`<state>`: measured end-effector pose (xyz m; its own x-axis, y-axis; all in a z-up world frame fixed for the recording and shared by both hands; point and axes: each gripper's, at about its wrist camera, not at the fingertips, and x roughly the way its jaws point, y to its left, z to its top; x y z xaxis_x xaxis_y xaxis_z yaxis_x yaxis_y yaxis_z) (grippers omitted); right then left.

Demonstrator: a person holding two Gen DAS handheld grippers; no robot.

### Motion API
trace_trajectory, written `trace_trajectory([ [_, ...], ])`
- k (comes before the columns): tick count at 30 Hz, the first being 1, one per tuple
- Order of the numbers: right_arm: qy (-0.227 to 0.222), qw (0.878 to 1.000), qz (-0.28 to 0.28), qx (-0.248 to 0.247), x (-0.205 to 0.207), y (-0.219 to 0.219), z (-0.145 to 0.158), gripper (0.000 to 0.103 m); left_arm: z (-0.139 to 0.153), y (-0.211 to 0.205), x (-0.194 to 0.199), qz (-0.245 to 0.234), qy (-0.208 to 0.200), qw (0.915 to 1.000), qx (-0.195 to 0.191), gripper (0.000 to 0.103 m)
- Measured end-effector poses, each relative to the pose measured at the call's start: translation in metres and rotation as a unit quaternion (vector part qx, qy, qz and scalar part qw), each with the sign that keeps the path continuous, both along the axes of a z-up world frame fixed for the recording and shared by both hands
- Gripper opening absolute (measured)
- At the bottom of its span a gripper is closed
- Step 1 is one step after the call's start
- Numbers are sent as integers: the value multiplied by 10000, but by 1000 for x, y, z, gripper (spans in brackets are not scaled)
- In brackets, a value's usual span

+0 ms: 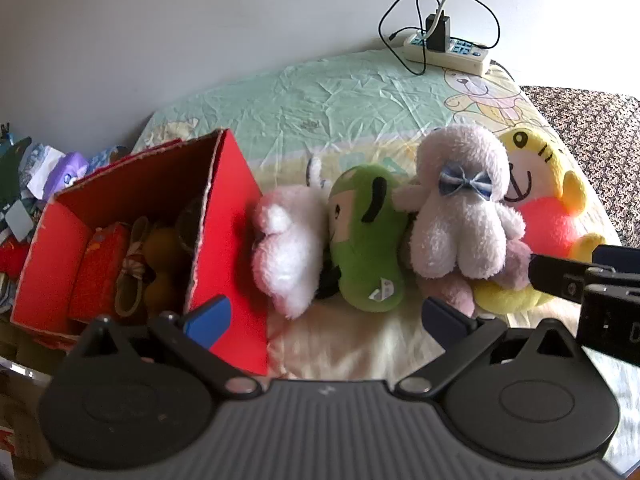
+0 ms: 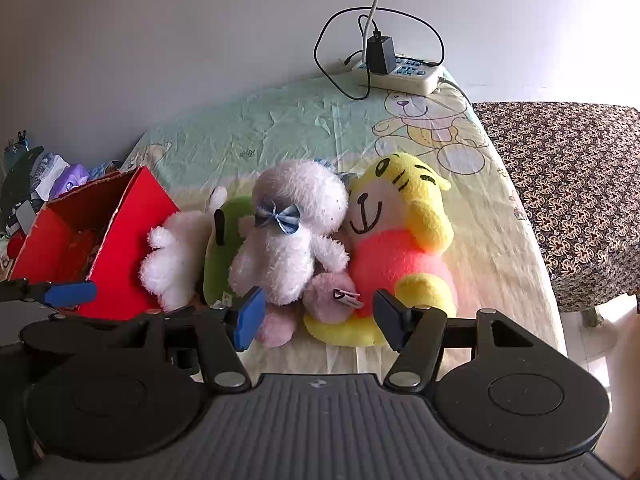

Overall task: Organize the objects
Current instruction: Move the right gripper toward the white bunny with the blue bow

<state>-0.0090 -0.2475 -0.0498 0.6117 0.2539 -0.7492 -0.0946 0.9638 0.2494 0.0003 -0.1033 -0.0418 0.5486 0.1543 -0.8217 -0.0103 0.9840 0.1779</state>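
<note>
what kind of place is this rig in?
Likely a home, perhaps a child's room: a table under a teddy-bear print cover, plush toys such as the yellow tiger beside a red box, and a power strip against a plain wall.

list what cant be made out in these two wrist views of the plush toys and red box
- Green plush toy: right wrist view, mostly hidden behind the pale pink fluffy plush with a blue bow.
- Red cardboard box contents: left wrist view, dim and jumbled; right wrist view, near wall blocks them.
- Clutter left of the box: both views, cut off by the edge, too small.
- Yellow tiger plush: left wrist view, partly covered by the right gripper.
</note>
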Motion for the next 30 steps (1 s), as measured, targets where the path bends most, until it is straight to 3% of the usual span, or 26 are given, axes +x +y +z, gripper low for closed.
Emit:
trace_trajectory([
  [30,-51,9996,-240,131,-3,-18,-2,63,-2,-16,2,-173,10,9998,-31,101],
])
